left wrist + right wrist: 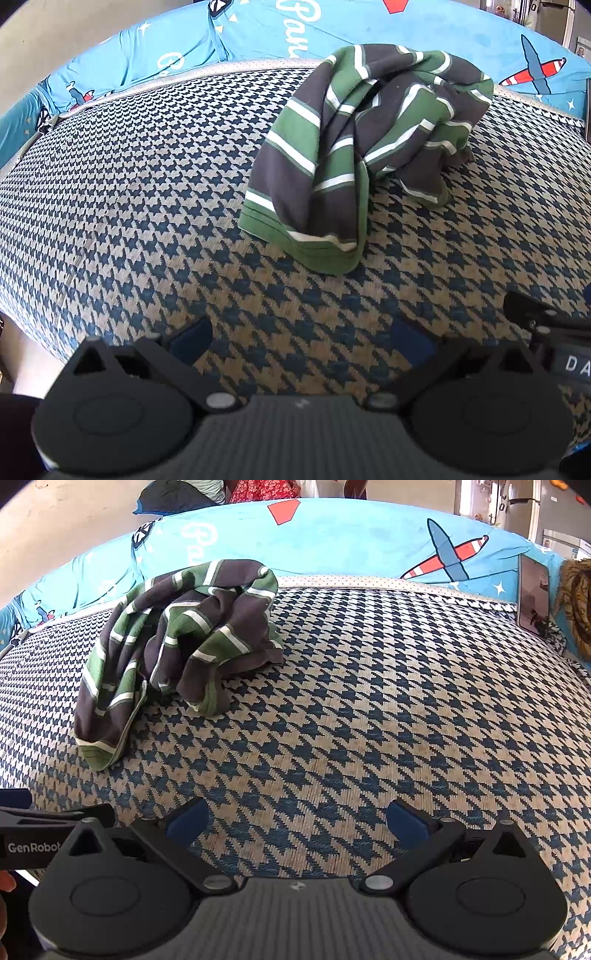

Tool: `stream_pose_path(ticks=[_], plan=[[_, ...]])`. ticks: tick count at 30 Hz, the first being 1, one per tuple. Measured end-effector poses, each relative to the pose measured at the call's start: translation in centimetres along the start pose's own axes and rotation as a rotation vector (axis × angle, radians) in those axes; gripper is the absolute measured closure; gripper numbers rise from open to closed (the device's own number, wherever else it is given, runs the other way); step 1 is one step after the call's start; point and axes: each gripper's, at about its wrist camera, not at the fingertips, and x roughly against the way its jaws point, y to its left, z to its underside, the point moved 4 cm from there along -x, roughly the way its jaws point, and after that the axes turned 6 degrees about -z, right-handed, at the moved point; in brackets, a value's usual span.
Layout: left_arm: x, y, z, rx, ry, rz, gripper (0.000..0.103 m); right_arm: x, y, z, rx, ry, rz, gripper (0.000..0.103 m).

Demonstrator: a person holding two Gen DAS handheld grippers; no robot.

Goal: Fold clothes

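The striped shirt [354,147] lies in a bunched heap on the bed [147,184], not folded yet, and both tongs [301,341] [297,821] wait wide and empty, so next they must grab it and spread it flat.

Striped shirt [354,147], crumpled heap, on mat

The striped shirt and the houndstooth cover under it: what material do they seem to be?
Striped shirt: probably soft knit cotton, matte; it slumps in loose folds with a ribbed green hem. Houndstooth cover: seemingly coarse woven fabric, matte; visible thread texture.
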Motion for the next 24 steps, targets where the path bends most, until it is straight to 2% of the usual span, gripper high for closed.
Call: stream_pose_path(ticks=[24], plan=[[-0.45, 0.17, -0.12, 0.006, 0.005, -0.001, 0.0, -0.07, 0.03, -0.02, -0.01, 0.008, 0.002, 0.0]])
